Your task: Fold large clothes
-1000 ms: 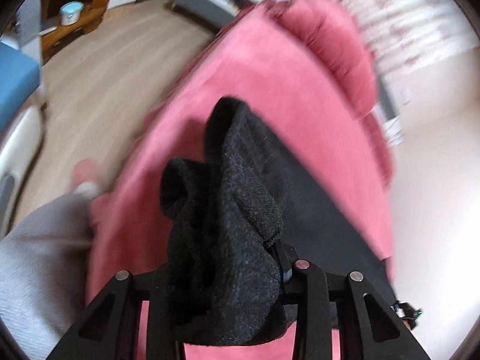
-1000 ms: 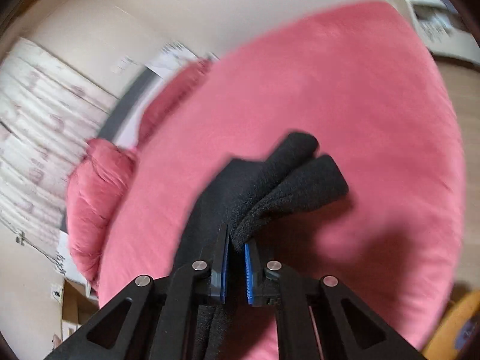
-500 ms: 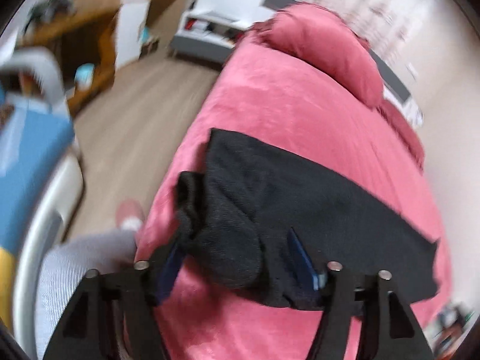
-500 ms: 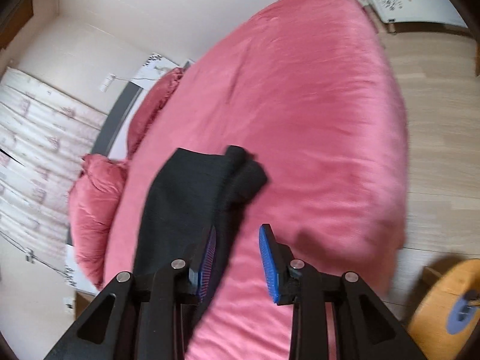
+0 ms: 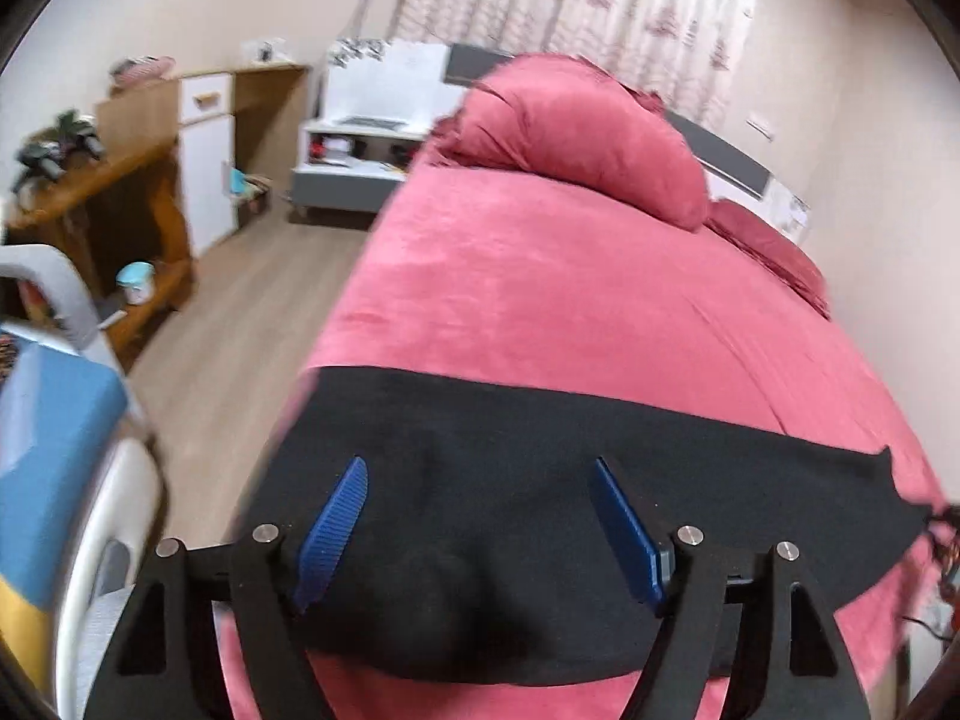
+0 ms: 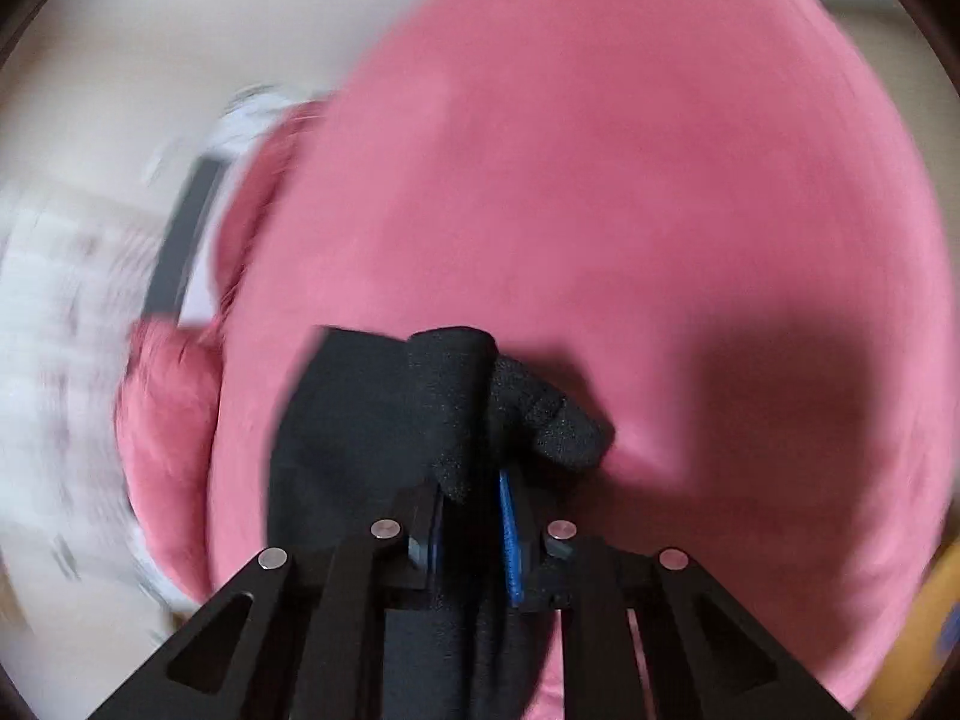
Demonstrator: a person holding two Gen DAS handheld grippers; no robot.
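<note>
Lying below the left gripper's (image 5: 477,531) parted jaws — black garment (image 5: 540,450).

Soft daylight, fisheye-bent edges, dark corners; right view motion-blurred — left view sharper

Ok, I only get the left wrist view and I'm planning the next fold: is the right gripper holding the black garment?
Observer: Yes. The right gripper has just been closing, and its jaws now pinch a bunched fold of the black garment.
Operator: Does any cloth poke past its tips?
Observer: Yes, two rounded bunches stick out beyond the fingertips, above the pink bedcover.
</note>
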